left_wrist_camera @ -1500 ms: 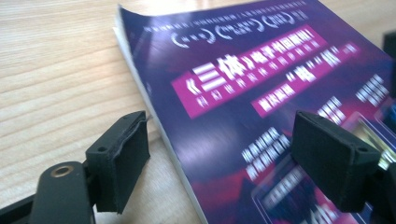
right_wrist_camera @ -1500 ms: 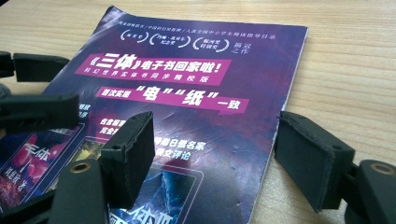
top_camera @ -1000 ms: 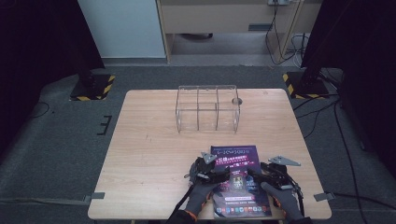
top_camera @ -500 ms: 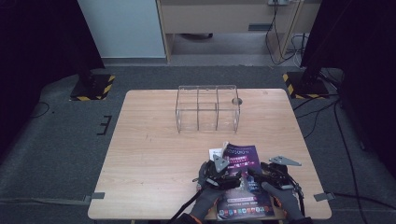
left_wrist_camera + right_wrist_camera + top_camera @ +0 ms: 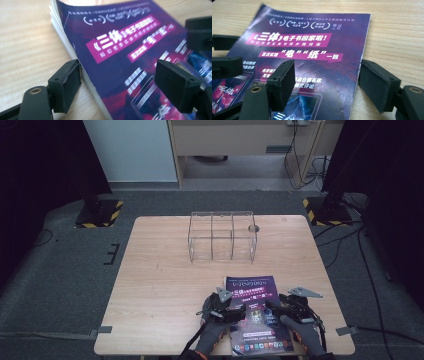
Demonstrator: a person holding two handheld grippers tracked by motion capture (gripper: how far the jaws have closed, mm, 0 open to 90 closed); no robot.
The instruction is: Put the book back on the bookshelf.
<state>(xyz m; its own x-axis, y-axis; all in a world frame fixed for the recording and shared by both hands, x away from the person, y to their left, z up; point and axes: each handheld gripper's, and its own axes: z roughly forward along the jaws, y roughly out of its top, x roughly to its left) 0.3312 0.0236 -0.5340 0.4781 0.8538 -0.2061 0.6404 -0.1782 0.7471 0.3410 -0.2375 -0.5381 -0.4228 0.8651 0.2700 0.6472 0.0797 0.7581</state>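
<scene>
A purple magazine point(image 5: 255, 295) lies flat on the wooden table point(image 5: 165, 285) near its front edge. My left gripper point(image 5: 234, 312) is open at the magazine's left edge. In the left gripper view the jaws straddle that edge of the magazine point(image 5: 125, 50), one on the wood and one over the cover, with the left gripper point(image 5: 117, 82) holding nothing. My right gripper point(image 5: 276, 307) is open at the right edge. The right gripper point(image 5: 327, 82) has one jaw over the magazine point(image 5: 312, 50) cover and the other over bare wood.
A clear acrylic box point(image 5: 222, 237) with dividers stands at the back middle of the table, beside a small round hole point(image 5: 253, 227). Bare wood spreads left of the magazine. The front table edge lies just below both hands.
The left gripper shifted right over the magazine's left edge half a second ago, then came back slightly left. The magazine's left side now lies flatter. The right gripper has barely moved.
</scene>
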